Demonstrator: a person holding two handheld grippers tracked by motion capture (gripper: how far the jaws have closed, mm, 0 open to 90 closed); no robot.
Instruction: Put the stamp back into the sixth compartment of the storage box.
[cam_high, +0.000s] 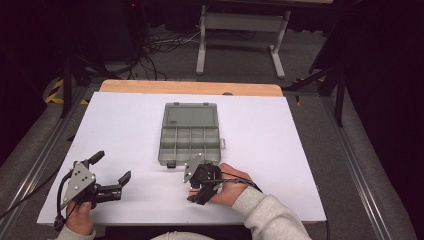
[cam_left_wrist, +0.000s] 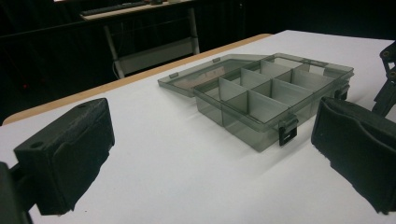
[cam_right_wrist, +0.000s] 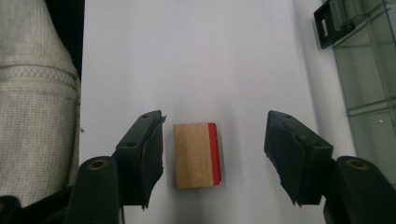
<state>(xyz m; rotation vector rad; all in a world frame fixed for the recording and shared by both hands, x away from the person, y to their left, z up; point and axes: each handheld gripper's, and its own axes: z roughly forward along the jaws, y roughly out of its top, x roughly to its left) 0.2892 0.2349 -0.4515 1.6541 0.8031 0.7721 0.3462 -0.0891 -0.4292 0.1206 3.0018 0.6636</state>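
Wooden block (cam_right_wrist: 196, 155) with one red side lies flat on the white table (cam_high: 125, 130), between the right gripper (cam_right_wrist: 215, 154) jaws, spread wide, touching nothing. Best close squarely across its sides. Compartment box (cam_high: 190, 134) open just beyond. Left gripper (cam_high: 111, 172) wide, empty.

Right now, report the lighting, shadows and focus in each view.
High view: white table sheet evenly lit, surroundings dark, image soft. Left gripper view: translucent grey compartment box reasonably sharp, near black tongs pads blurred. Right gripper view: small wooden block with a red edge sharp, faint shadow beside it, sheet bright.
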